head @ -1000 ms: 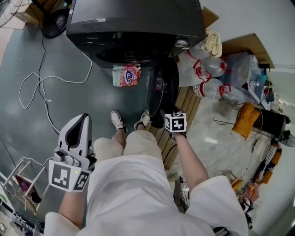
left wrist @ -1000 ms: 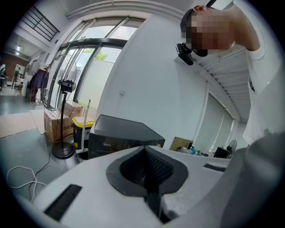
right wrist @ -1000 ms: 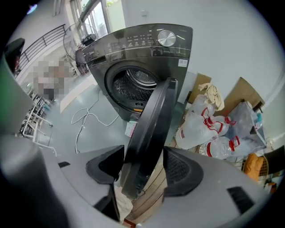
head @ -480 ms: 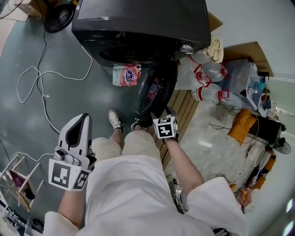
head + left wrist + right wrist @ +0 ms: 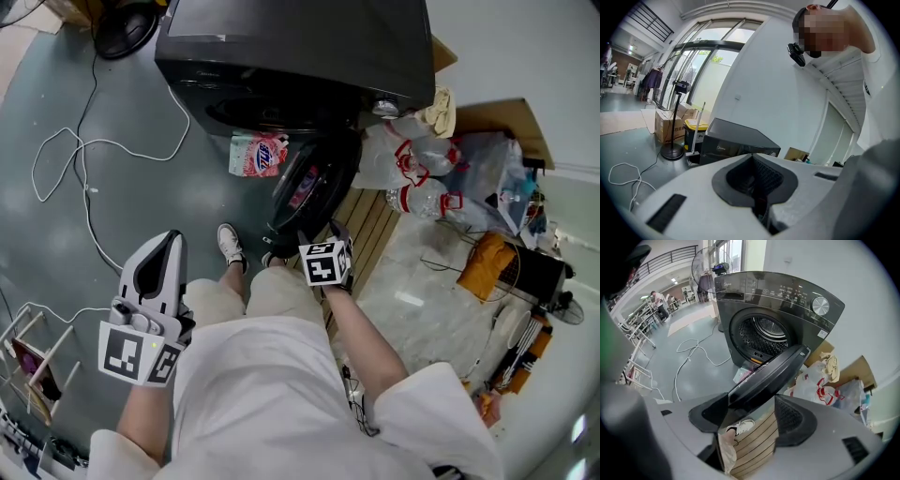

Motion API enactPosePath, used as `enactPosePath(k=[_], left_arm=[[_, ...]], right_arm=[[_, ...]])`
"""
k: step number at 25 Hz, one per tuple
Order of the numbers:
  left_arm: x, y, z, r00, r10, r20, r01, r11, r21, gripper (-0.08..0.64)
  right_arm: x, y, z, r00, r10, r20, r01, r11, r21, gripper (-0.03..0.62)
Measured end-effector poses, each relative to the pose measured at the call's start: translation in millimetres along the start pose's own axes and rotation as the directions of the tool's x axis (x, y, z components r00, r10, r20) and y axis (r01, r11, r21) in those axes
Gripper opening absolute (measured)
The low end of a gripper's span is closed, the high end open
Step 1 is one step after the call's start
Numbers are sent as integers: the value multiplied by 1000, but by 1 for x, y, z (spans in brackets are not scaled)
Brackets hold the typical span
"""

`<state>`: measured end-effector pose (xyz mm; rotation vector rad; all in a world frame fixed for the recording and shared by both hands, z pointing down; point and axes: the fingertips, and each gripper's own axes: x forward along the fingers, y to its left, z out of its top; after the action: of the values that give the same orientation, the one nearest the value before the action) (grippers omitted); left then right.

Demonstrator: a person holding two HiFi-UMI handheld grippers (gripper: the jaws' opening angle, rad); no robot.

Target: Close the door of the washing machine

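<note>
– Right tongs point(image 5: 750, 416): 2 jaws apart, and they have just been opening. The free rim of the door point(image 5: 773, 373) sits in the gap, close against 1 pad. Neither pad clamps it, as far as I can read, so this is not a grip.
– Left tongs point(image 5: 755, 183)?
– Jaws together, nothing between. They are held at the person's left side, well apart from the door.
– Door position?
– Part-open. Its long axis runs from the hinge at the right of the washing machine point(image 5: 778, 291) front, out and down toward the right tongs. The drum opening point(image 5: 764, 336) lies beyond the door, ahead and leftward in the right gripper view.
– So the move?
– Judgement: the right hand is nearer by far. The door needs pushing away from the tongs, swinging about its hinge onto the opening. 1 hand suffices.
</note>
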<state>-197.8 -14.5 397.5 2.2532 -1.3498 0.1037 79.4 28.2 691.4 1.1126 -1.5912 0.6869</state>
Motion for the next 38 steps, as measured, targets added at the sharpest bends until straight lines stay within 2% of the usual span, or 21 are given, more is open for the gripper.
enactPosePath(k=[8, 12, 15, 18, 20, 21, 22, 24, 26, 27, 28, 31, 35, 38], left_arm=[[1, 8, -2, 1000, 24, 3, -24, 999, -24, 5], [3, 9, -4, 1000, 30, 6, -30, 999, -37, 5], [5, 8, -5, 999, 31, 6, -31, 998, -45, 5], [7, 7, -7, 1000, 31, 5, -31, 998, -51, 4], [8, 6, -8, 999, 32, 6, -32, 998, -55, 5], [9, 5, -8, 999, 32, 6, -32, 998, -57, 5], [10, 5, -8, 999, 32, 7, -32, 998, -59, 5], [10, 4, -9, 999, 34, 6, -34, 997, -63, 5], [10, 3, -10, 999, 38, 5, -37, 997, -67, 5], [9, 3, -11, 999, 40, 5, -40, 997, -68, 5], [8, 3, -11, 999, 44, 5, -43, 997, -69, 5], [4, 5, -11, 998, 57, 7, -56, 996, -73, 5], [-4, 11, -12, 997, 82, 10, -81, 993, -84, 4], [-8, 14, -17, 995, 96, 8, -95, 991, -96, 5]], right_arm=[[0, 3, 2, 1000, 2, -15, -2, 1000, -23, 305], [-3, 4, 3, 1000, 29, -4, -29, 999, -29, 304], [-7, 7, 5, 999, 50, 6, -49, 994, -102, 304], [-13, 10, 9, 999, 40, 29, -31, 970, -241, 304], [-19, 13, 17, 997, 13, 72, 16, 926, -378, 304], [-22, 16, 22, 995, 1, 99, 45, 888, -458, 304], [-24, 19, 27, 993, -6, 122, 72, 839, -539, 304], [-22, 28, 35, 989, -7, 148, 108, 713, -692, 304], [-13, 37, 38, 990, 14, 140, 105, 592, -799, 304], [-10, 41, 40, 990, 33, 134, 94, 552, -829, 304], [-8, 45, 43, 990, 53, 134, 86, 525, -847, 299], [-9, 52, 52, 983, 82, 162, 103, 482, -870, 296], [-8, 57, 52, 982, 109, 153, 87, 457, -885, 290], [4, 53, 52, 982, 89, 168, 116, 417, -901, 291]])
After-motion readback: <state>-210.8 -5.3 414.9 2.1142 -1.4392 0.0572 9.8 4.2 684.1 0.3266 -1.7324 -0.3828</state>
